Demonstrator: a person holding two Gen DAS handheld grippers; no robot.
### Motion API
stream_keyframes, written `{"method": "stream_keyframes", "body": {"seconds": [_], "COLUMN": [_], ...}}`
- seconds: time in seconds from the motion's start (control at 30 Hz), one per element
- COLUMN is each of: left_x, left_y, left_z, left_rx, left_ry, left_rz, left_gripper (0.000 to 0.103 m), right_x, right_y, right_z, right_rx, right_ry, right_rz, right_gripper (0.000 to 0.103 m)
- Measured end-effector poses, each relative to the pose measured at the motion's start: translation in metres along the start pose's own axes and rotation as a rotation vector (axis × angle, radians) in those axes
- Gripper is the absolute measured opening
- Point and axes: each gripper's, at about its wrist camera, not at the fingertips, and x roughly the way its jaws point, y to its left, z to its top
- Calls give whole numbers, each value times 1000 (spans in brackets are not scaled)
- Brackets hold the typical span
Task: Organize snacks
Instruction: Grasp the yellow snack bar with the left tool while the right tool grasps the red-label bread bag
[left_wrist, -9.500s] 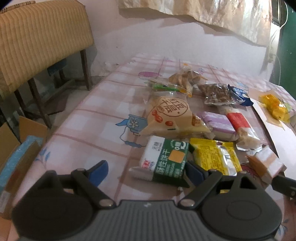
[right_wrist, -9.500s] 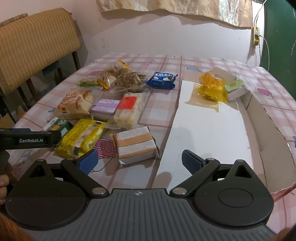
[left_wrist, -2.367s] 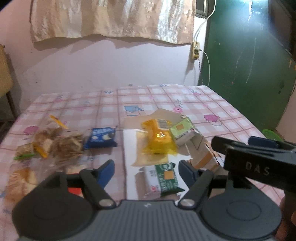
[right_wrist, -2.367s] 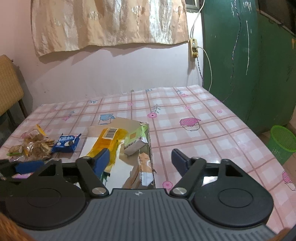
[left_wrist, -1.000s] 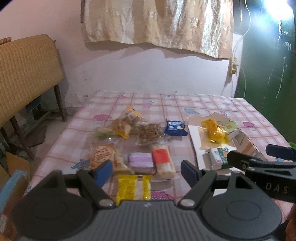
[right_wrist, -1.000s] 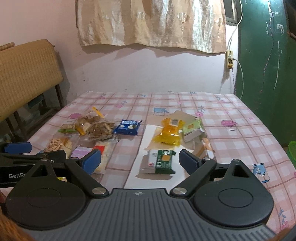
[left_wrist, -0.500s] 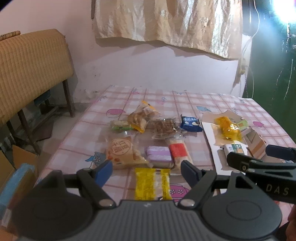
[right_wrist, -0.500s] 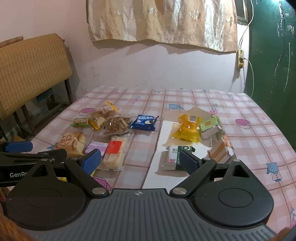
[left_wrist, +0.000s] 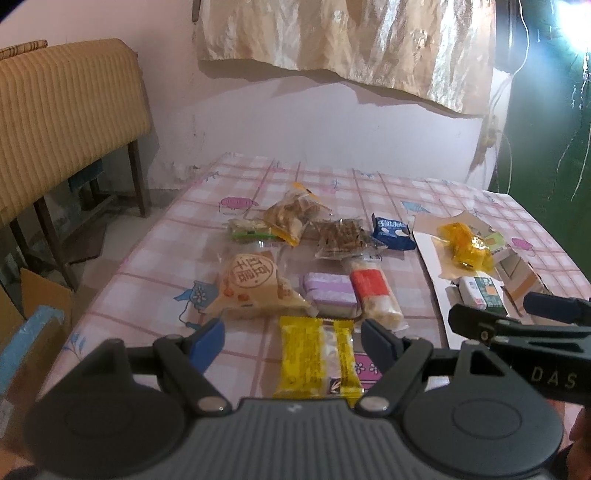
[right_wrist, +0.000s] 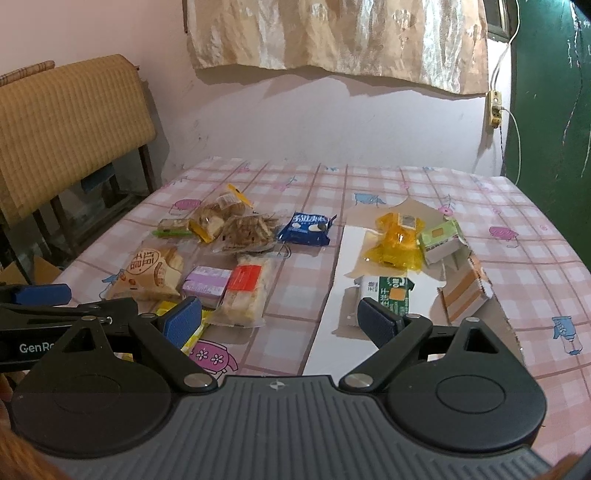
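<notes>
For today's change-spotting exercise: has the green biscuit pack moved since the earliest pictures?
Yes. The green biscuit pack now lies on the white cardboard, right of the yellow packet; earlier it lay on the tablecloth, left of that packet.

Dim room; top-right glare; fisheye bending

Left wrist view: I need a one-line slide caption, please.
Open left hand-held gripper poised over a yellow snack packet, other snacks scattered across the checked tablecloth.
</notes>
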Motion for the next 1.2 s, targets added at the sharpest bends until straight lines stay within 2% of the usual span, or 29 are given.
{"method": "stream_keyframes", "body": {"seconds": [0.3,0.63,0.73,0.8,0.87,1.07,1.2], "left_x": [20,66,77,79,80,80,81], "left_y": [0,-15,-18,-18,-18,-5,5], "left_z": [-11,-24,-26,-24,-22,-20,-16], "left_rx": [19,73,96,105,107,75,42], "left_ry": [36,125,123,109,106,93,89], "left_rz": [-25,-30,-26,-42,-38,-18,-16], "left_gripper": [81,83,75,60,56,55,55], "right_x": [11,26,33,40,47,81,114], "right_y": [-3,-17,-18,-17,-14,1,12], "right_z": [-11,-13,-12,-9,-6,10,18], "right_rx": [8,42,45,41,32,6,-11], "right_ry": [34,61,74,83,94,137,197], "right_rz": [10,-7,-7,1,7,30,34], "right_gripper": [103,103,103,103,103,103,101]}}
